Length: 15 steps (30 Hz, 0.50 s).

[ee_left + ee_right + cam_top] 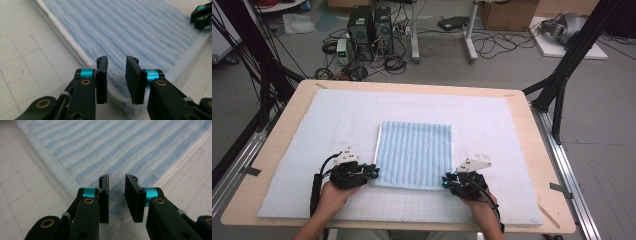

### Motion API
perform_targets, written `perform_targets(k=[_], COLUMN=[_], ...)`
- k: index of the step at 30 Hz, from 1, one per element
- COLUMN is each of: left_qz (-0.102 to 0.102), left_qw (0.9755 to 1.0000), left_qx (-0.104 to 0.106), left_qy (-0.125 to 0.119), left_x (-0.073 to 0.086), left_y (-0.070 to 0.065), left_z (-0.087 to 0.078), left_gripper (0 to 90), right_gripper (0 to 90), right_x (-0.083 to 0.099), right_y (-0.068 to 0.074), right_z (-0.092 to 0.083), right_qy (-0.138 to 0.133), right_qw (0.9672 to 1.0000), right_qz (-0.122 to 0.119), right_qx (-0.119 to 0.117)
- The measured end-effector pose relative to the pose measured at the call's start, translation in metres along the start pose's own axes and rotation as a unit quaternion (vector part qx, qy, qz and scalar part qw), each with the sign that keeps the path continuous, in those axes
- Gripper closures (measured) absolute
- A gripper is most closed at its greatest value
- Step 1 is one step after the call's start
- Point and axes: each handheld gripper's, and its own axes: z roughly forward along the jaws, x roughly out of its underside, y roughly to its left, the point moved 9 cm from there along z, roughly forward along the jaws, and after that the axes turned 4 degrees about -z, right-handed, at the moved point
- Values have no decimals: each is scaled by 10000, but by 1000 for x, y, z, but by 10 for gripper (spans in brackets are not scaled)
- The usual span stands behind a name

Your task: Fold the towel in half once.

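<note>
Blue striped towel [414,154] flat on mat, L tool [116,75] & R tool [116,195] at near corners, jaws spread, nothing pinched

No text, label, brand, number or sign can be read in any of the views. The grey plate [474,163] on top of the right hand-held gripper [446,181] carries a few small dark marks, too small to make out. The white mat [492,125] on the desk [522,110] bears only a faint ruled grid, without figures. The black boxes [371,27] on the floor beyond the desk show no legible lettering at this size.
</note>
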Motion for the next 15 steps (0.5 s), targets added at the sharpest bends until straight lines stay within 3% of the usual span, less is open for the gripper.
perform_targets(k=[4,7,9,11,15], left_qz=[107,137,100,28,-211], left_qw=[9998,9997,9999,9997,9983], left_qx=[-29,73,74,27,4], left_qy=[164,171,61,-223,-545], left_x=[4,4,-1,-11,-37], left_y=[-4,-4,-1,6,25], left_z=[-3,-5,-4,-4,0], left_gripper=[786,776,707,636,619], right_gripper=[735,718,689,682,685], right_x=[4,5,2,-8,-25], right_y=[2,2,0,-5,-21], right_z=[-2,-4,-5,-9,-16], right_qy=[82,51,-47,-393,-797], right_qw=[10000,9999,9998,9988,9960], right_qz=[39,78,132,233,413], right_qx=[-17,-75,-128,-163,23])
